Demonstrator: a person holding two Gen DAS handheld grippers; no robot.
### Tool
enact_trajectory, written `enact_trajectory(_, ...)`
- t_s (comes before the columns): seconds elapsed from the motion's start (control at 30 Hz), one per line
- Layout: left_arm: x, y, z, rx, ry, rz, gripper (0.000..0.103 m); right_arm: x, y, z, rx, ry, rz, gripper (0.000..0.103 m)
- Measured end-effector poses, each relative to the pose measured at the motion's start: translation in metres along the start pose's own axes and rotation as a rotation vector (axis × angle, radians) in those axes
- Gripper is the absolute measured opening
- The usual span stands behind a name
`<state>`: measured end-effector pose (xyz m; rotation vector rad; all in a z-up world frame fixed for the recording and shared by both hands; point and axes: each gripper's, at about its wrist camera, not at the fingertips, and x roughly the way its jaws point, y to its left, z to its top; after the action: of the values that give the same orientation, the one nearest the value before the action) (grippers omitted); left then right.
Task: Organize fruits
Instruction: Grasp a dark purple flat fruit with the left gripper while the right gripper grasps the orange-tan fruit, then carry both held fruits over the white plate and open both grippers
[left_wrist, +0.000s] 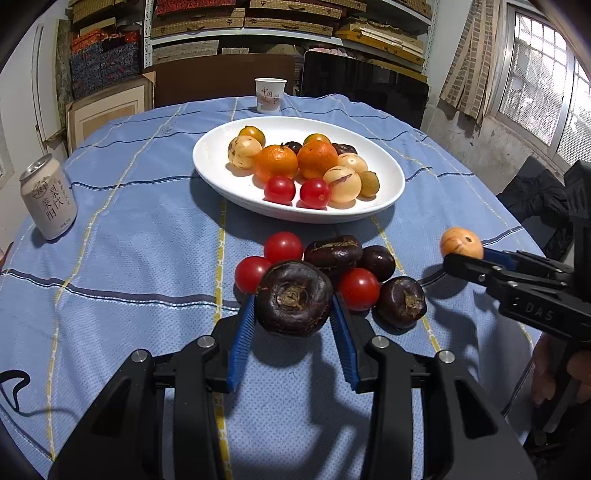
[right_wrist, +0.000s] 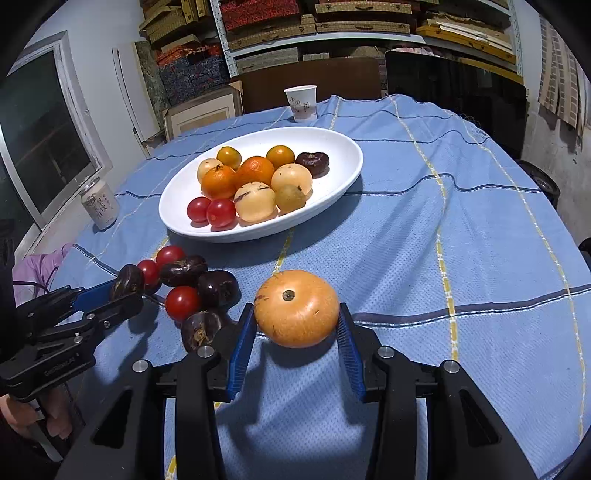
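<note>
Fruits: a dark brown, flattened water chestnut (left_wrist: 293, 297) clamped in the left gripper (left_wrist: 293, 314) above the near pile; a round orange-tan fruit (right_wrist: 296, 308) pinched by the right gripper (right_wrist: 296, 325). Smooth, rounded skins could slip from the blue pads (right_wrist: 242, 347) and roll off the blue checked tablecloth (right_wrist: 480, 258).

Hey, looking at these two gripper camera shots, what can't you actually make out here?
- Underside of the dark fruit in the left gripper: left wrist view, faces away from the camera.
- Back fruits in the white dish: both views, hidden behind the oranges.
- Print on the can and paper cup: too small to read.
- Person: only a hand, cut off by the frame edge.
</note>
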<state>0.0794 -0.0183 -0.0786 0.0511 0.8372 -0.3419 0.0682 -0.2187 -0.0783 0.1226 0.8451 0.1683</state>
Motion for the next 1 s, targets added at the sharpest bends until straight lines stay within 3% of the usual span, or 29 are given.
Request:
enact_trajectory(0.3, -0.020, -0.005, 0.006, 0.023, -0.037, 0.022, 0.040, -0.025, 0.002, 0.006, -0.014, -0.049, 0.010, 0.044)
enact_trajectory(0.6, -0.046, -0.004, 0.046, 0.056, -0.131, 0.047, 0.040, -0.050, 0.000, 0.032, -0.037, -0.107, 0.001, 0.044)
enact_trajectory(0.8, -0.036, -0.006, 0.075, 0.078, -0.136, 0.045, 0.040, -0.042, 0.002, 0.055, -0.066, -0.099, -0.005, 0.044)
enact_trajectory(1.0, 0.002, -0.005, 0.122, 0.084, -0.100, 0.037, 0.040, -0.016, 0.002, 0.085, -0.077, -0.073, -0.005, 0.044)
